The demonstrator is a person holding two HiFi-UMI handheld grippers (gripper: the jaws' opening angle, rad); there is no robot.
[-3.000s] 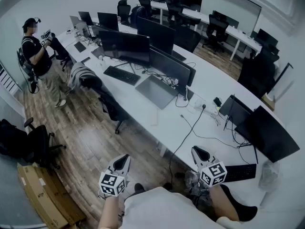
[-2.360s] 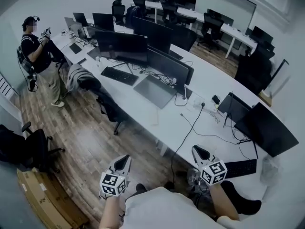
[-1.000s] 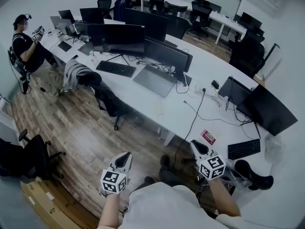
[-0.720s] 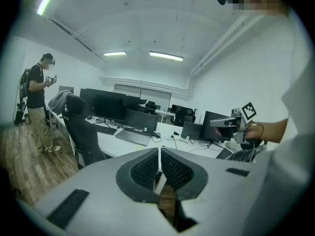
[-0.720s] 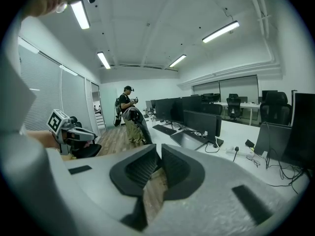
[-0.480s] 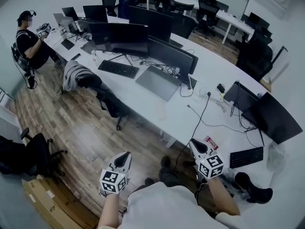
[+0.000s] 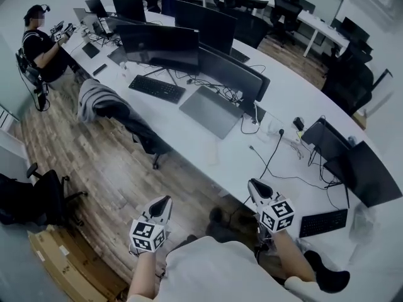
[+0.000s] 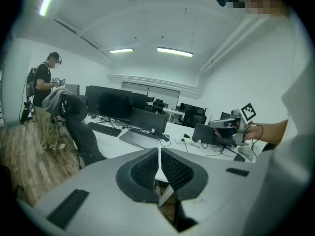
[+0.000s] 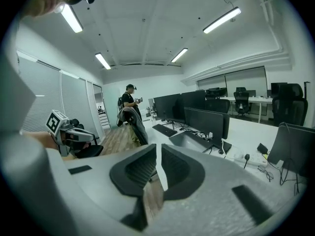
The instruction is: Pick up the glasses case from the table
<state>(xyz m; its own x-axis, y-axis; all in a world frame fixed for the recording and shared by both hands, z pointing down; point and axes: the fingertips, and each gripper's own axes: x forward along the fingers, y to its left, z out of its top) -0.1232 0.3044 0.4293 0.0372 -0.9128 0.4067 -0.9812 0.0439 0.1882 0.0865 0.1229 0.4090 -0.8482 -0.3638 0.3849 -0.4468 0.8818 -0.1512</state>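
Left gripper and right gripper, both closed and empty, face the table, the right one nearer; no glasses case is visible.

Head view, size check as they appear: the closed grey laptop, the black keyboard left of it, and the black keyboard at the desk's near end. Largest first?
1. Closed grey laptop, largest.
2. Black keyboard left of it and black keyboard at the near end: too alike to rank; the near one sits closer to the camera.
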